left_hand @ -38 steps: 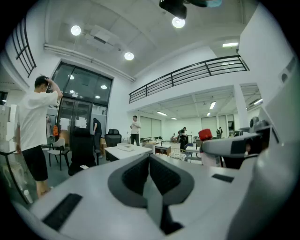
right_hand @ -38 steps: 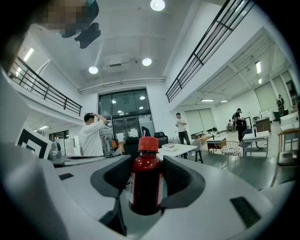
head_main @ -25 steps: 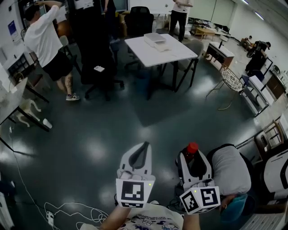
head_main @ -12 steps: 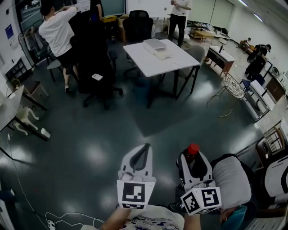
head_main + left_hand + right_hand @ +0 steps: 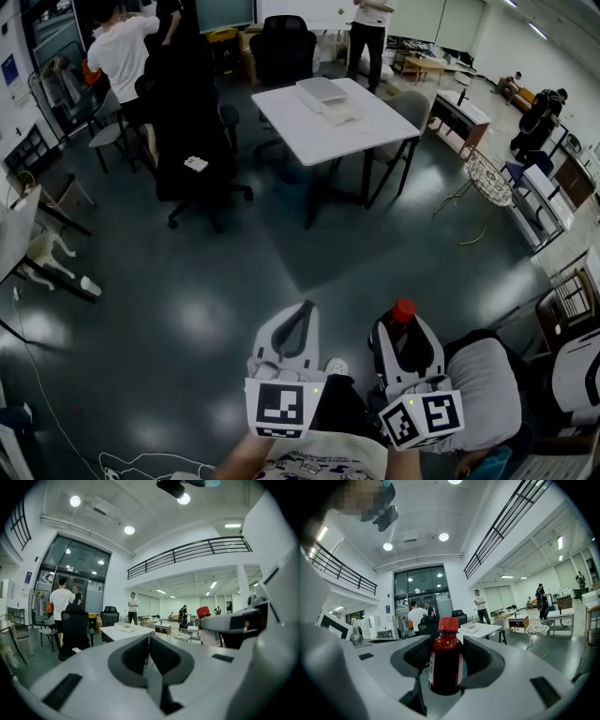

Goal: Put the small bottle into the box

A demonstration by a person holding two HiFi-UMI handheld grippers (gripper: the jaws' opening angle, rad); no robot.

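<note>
Small bottle [image 5: 446, 660] stands upright, pinched by the right gripper [image 5: 405, 345]; left gripper [image 5: 149, 654] pressed together, empty. Box [image 5: 321, 91], probably, sits well ahead on the table [image 5: 370, 117].

My left gripper [image 5: 301, 317] sat low in frame, jaws together, nothing in them. Just beside it my right gripper [image 5: 404, 339] clamped the small bottle [image 5: 402, 310] upright, red cap on top. Both hung over dark floor [image 5: 178, 281]. Well ahead stood a white table [image 5: 370, 117] carrying the box [image 5: 322, 91], with a black chair [image 5: 192, 131] to its left
</note>
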